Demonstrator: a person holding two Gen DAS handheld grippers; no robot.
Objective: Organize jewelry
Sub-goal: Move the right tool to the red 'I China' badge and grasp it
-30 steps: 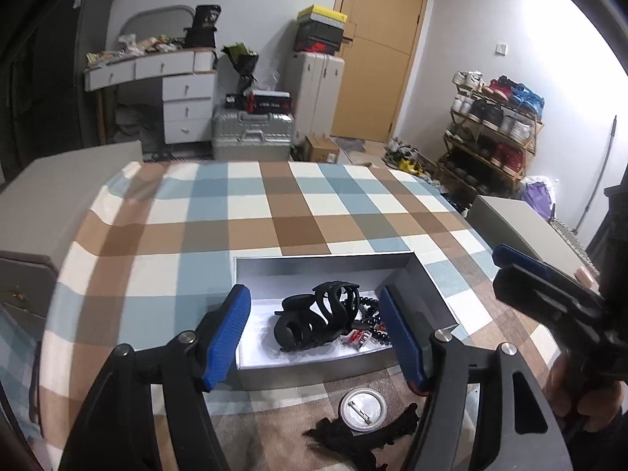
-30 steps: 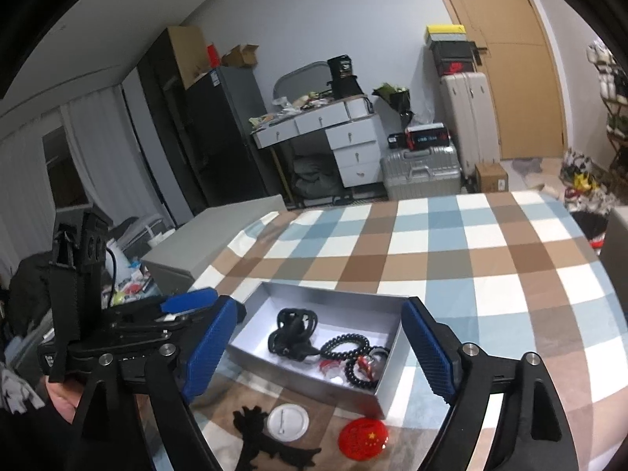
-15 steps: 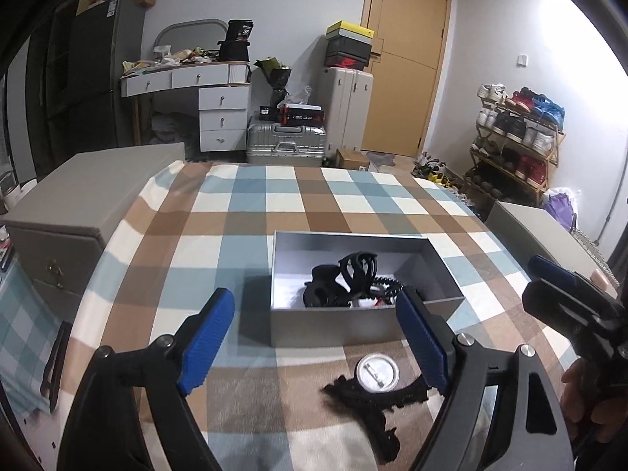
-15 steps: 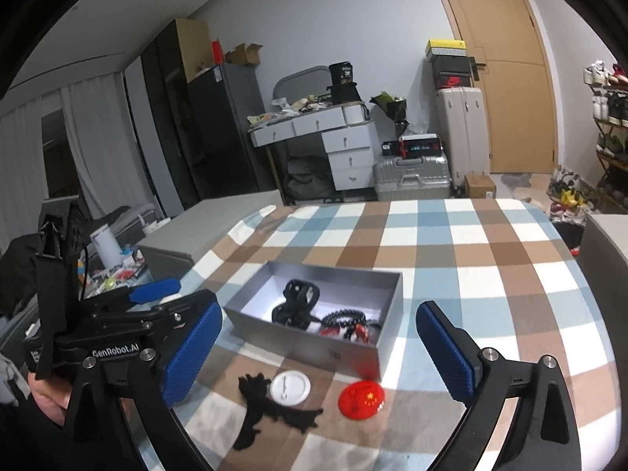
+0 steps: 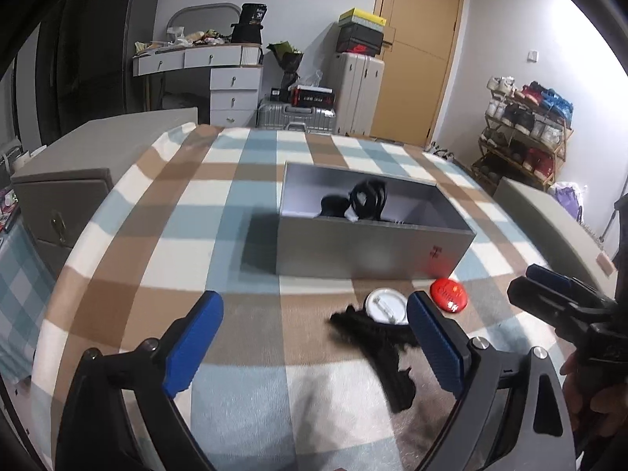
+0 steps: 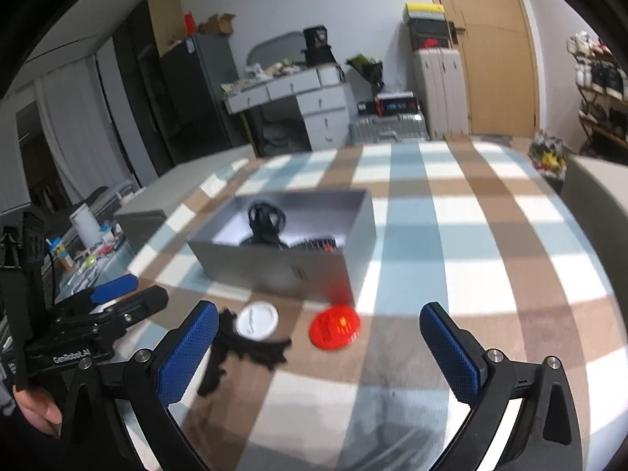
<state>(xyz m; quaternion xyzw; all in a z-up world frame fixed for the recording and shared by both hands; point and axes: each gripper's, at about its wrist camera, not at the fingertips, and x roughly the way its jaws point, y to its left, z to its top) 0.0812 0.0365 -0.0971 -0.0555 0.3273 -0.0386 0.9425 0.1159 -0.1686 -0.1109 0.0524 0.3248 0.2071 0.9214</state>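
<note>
Both hand-held grippers stood wide with nothing between the pads, their jaws having just been opening: the left hand-held gripper (image 5: 314,341) and the right hand-held gripper (image 6: 320,349) hovered over the checked surface (image 6: 490,235). A grey box (image 5: 373,249) held a black hair claw (image 5: 367,200) and beads. Just near of it lay a white badge (image 6: 258,320), a red badge (image 6: 334,326) and a black lace piece (image 5: 376,341).

box (image 5: 373,249) on tablecloth (image 5: 165,235) | badges (image 6: 257,320), bow (image 6: 251,349) before box
</note>
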